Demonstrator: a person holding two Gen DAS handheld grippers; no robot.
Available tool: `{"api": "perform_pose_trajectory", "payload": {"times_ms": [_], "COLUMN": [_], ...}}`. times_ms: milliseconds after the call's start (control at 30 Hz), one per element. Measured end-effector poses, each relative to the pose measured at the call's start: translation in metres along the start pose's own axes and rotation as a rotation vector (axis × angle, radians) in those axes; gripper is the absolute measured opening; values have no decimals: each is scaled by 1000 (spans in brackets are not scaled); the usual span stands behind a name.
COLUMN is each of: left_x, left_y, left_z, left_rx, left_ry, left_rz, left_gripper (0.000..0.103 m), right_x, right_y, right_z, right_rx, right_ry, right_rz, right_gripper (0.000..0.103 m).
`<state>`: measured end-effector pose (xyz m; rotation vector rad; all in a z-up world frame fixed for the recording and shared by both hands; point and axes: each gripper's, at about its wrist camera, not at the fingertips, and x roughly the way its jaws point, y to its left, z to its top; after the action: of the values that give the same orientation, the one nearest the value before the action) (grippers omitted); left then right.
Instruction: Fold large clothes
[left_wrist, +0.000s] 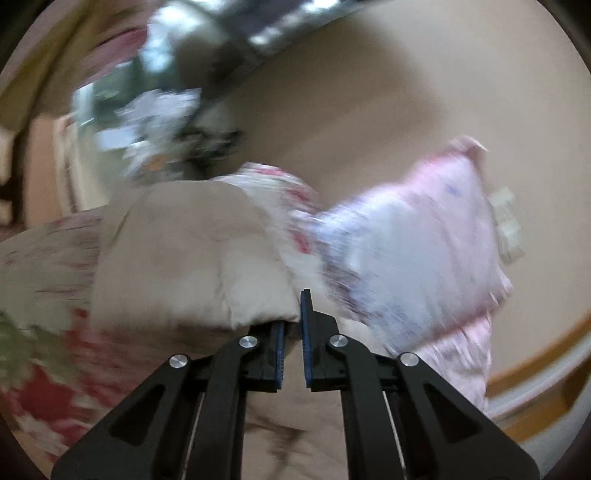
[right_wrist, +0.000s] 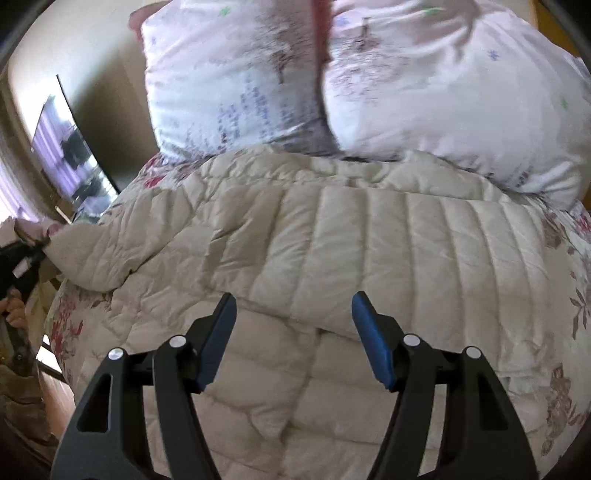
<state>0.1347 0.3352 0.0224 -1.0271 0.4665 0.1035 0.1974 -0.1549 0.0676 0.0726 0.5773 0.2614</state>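
Across the flowery bed (right_wrist: 576, 295) lies the puffy cream coat (right_wrist: 332, 236), its long side running left to right. Right gripper (right_wrist: 293, 308) hangs wide open just above it. Left gripper (left_wrist: 293, 325) pinches the coat's left end, so it is nearer.

The quilted jacket (right_wrist: 332, 236) is a pale cream-beige all over, ribbed with stitched channels. Beneath it, the bedspread (right_wrist: 565, 376) shows off-white with red and brownish-mauve flowers and a touch of green. The two pillows (right_wrist: 443, 96) are white fading to pale pink, speckled with small blue, purple and green marks. Each claw, left (left_wrist: 293, 339) and right (right_wrist: 293, 332), is black with blue pads and silver pins. The wall (left_wrist: 406, 92) reads plain beige.
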Motion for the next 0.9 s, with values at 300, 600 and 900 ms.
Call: {"api": "perform_pose_trajectory", "payload": {"times_ms": [300,600,900], "left_x": [49,118,114], "left_y": [-160,-218,-177], "left_z": [-108,-251,-246], "left_rx": [395,702,651], "left_ry": [249,546,706], "left_rz": [-250,-239,-237], "left_gripper": [7,7,67], "right_x": [-18,-27,-34], "right_y": [-44,-92,-66], "right_z": [-5,-12,-7], "right_rx": [94,189,80], "right_ry": [-50,-58,-100], "right_rz": [-48,-123,-89], "right_gripper": [65,65,65]}}
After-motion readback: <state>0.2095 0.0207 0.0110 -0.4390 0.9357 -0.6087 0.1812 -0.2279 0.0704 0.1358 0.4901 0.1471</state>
